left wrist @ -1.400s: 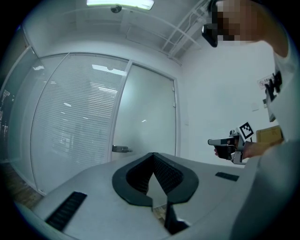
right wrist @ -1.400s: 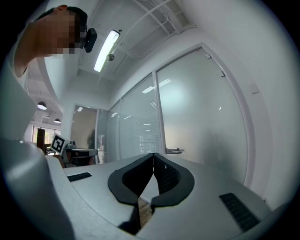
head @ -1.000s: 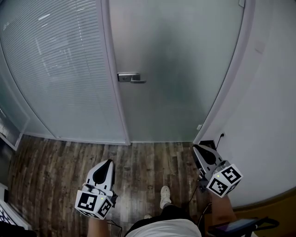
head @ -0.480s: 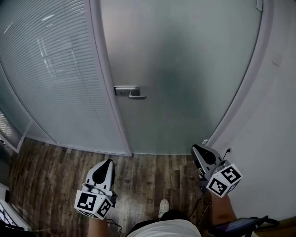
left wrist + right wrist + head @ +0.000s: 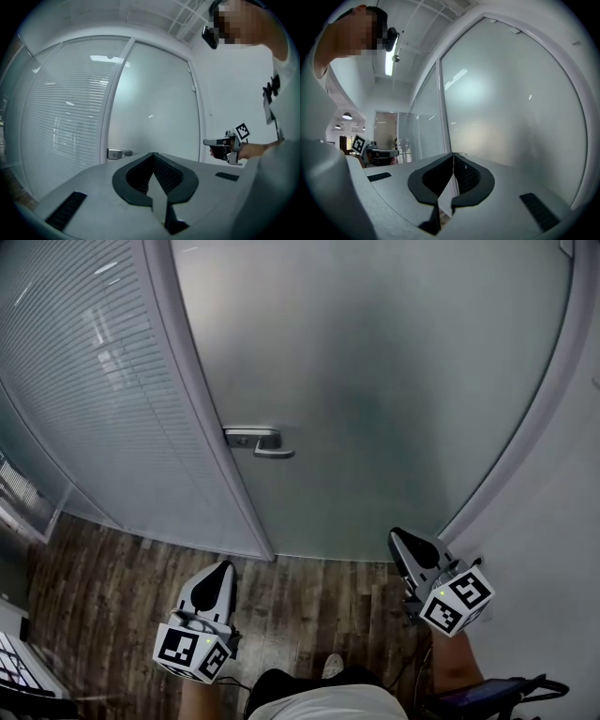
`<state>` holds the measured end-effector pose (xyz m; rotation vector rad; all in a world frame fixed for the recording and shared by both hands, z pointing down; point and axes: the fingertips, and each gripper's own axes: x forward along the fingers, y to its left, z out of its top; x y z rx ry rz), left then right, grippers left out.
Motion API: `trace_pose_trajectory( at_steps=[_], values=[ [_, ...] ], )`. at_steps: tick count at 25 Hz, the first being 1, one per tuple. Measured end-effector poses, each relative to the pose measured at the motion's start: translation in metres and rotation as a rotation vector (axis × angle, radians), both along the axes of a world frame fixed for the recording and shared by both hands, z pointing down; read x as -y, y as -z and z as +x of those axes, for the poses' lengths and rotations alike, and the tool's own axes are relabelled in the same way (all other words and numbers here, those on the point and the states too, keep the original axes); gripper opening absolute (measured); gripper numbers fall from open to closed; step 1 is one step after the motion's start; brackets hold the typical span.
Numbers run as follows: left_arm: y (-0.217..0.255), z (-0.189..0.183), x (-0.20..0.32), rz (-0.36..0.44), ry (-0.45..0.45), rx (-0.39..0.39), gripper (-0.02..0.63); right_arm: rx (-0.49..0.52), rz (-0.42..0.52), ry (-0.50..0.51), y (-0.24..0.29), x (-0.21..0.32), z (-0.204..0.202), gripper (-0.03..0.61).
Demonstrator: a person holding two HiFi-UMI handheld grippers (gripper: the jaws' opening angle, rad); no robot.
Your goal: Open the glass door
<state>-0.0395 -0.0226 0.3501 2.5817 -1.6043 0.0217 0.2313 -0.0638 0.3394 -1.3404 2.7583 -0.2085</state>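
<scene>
Glass door [image 5: 375,381]: probably heavy, rigid, slick.
Handle [image 5: 262,442]: metal lever ahead of left gripper [image 5: 221,570]; grasp there.
Jaws: left gripper, right gripper [image 5: 397,538] clenched, empty.

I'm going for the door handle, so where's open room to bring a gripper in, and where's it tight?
Free: bare wood floor between left gripper and right gripper, up to the glass door below the handle. Tight: right gripper is near the white wall; the handle hugs the door frame.

Head view looks steeply down onto the glass door [image 5: 375,381] and floor [image 5: 112,587]. Both gripper views face the door level, close by; all three share it.
</scene>
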Motion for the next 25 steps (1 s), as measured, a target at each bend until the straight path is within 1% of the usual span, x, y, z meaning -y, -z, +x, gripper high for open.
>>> trace_pose_trajectory(
  at_steps=[4,8,11,15,19,22,25],
  values=[
    [-0.017,0.002,0.023,-0.021,0.004,0.009,0.000,0.004,-0.019,0.014,-0.019,0.027,-0.002,0.004],
    [-0.025,-0.004,0.049,-0.026,-0.006,0.001,0.000,-0.005,-0.028,0.007,-0.028,0.051,-0.008,0.003],
    [-0.035,-0.013,0.074,-0.024,-0.019,-0.014,0.000,-0.018,-0.024,-0.010,-0.035,0.068,-0.015,0.004],
    [-0.063,-0.022,0.103,-0.009,-0.062,-0.020,0.000,-0.027,-0.014,-0.058,-0.056,0.085,-0.022,0.004],
    [-0.074,-0.051,0.145,0.008,-0.088,-0.003,0.000,-0.032,-0.004,-0.086,-0.062,0.115,-0.053,0.005],
    [-0.061,-0.085,0.184,0.001,-0.100,-0.010,0.000,-0.045,-0.015,-0.098,-0.043,0.149,-0.089,0.004],
    [-0.048,-0.112,0.212,-0.011,-0.109,-0.037,0.000,-0.077,-0.026,-0.107,-0.024,0.173,-0.117,0.005]
  ],
)
